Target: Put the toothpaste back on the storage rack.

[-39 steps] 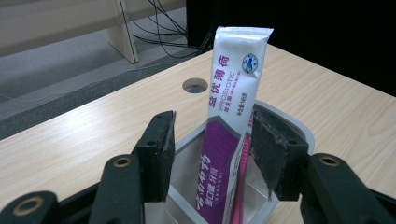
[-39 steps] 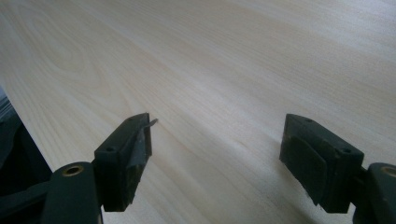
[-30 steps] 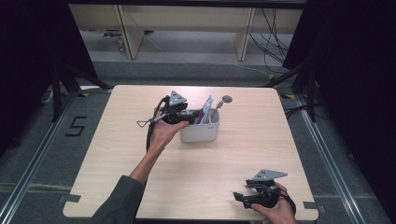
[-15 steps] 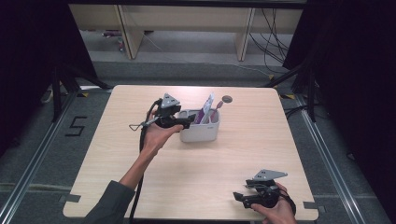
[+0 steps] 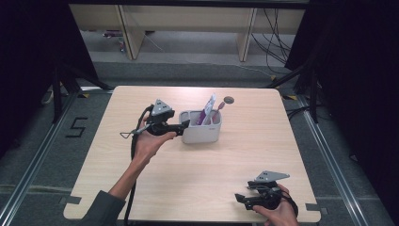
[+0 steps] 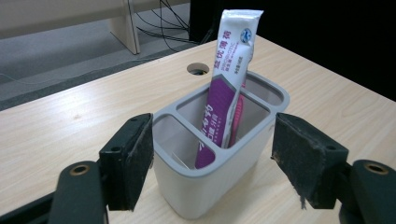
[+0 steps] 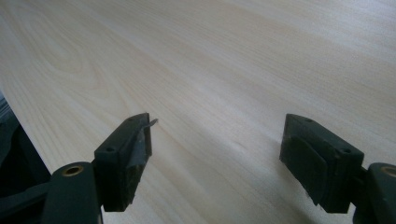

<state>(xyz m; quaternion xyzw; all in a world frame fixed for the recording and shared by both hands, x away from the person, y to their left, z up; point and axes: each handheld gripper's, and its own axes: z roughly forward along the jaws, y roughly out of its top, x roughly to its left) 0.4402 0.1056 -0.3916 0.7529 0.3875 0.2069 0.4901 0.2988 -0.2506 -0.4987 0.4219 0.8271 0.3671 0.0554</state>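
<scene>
Nearest, at the bench's (image 5: 197, 188) front right corner: right gripper (image 5: 241, 199) held low in the right hand (image 5: 277, 214), fingers (image 7: 133, 158) spread wide with nothing between them, bare pale wood grain beneath and ahead of them in the right gripper view. Grey three-cornered plate riding on top of it.

Farther in, toward the middle left: left gripper (image 5: 184, 125) held level in the left hand (image 5: 150, 141), forearm and dark sleeve coming up from the front edge, black cable looping down beside the wrist. Fingers (image 6: 128, 163) wide apart, having just been opening, with the near end of the grey holder (image 6: 219, 154) between them; pads standing just off its two walls, not pressing, a sliver of gap showing on each side in the left gripper view. Fingertips in the high view right at the holder's (image 5: 201, 134) left end.

Holder itself: a small oblong plastic caddy, upright on the bench, split by dividers into compartments. Compartment closest to the fingers looking empty. Just beyond the first divider, a purple-and-white toothbrush packet (image 6: 229, 79) standing tall and tilted slightly, printed lettering on its face, a pink handle showing through its side, top sticking well above the rim; same packet (image 5: 207, 110) leaning toward the far right in the high view.

Beyond the holder, past the fingers: a round cable hole (image 5: 229, 100) in the bench top, near the far edge.
</scene>
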